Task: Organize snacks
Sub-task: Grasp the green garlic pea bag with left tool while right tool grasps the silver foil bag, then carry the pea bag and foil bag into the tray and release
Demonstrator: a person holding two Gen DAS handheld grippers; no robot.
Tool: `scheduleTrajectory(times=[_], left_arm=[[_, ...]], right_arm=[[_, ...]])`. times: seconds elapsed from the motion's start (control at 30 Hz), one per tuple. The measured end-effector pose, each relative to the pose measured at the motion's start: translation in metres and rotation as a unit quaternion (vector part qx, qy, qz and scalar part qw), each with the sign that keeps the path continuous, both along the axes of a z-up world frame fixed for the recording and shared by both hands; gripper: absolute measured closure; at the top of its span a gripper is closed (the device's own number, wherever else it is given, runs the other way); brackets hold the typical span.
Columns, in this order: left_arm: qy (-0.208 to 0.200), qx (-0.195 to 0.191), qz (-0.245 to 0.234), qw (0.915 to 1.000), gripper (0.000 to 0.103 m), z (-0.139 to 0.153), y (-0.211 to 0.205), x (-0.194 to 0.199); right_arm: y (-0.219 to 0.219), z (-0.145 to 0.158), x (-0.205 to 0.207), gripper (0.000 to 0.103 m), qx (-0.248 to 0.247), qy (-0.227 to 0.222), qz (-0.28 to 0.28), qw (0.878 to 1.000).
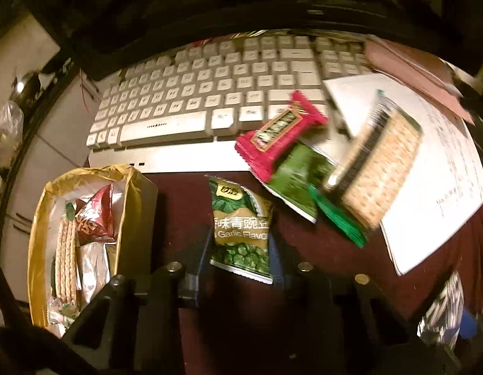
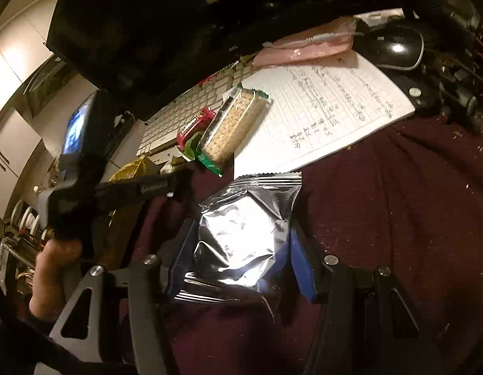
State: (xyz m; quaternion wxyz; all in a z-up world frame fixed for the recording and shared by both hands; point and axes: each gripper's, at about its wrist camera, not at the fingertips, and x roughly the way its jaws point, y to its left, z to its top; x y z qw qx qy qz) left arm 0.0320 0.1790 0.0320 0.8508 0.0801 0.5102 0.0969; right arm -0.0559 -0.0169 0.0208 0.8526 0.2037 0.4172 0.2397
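dim warm light | white cabinets (image 2: pixel 10 100) — left | maroon-covered desk (image 2: pixel 397 218) | dark monitor (image 2: pixel 166 25)

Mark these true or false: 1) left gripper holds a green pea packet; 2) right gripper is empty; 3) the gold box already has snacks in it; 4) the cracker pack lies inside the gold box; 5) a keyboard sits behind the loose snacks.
1) True: the left gripper has the green pea packet between its fingers.
2) False: the right gripper is closed on a silver foil packet.
3) True: the gold box holds several wrapped snacks.
4) False: the cracker pack lies outside it, partly on the notebook.
5) True: the keyboard is behind them.
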Motion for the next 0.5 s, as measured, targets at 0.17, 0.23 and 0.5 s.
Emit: scheduleTrajectory(times=[0.17, 0.23, 0.5], left_arm=[[-0.03, -0.044, -0.019, 0.9984, 0.072, 0.018, -0.011, -0.04], [-0.048, -0.079, -0.03, 0.9953, 0.072, 0.029, -0.011, -0.068], [-0.119, -0.164, -0.053, 0.9777, 0.072, 0.068, 0.009, -0.156]], right_arm=[[0.006, 0.006, -0.005, 0.044, -0.031, -0.022, -0.006, 0.999], [0.01, 0.01, -0.01, 0.044, -0.054, -0.032, -0.018, 0.998], [0.027, 0.038, -0.062, 0.044, 0.012, -0.063, -0.025, 0.998]])
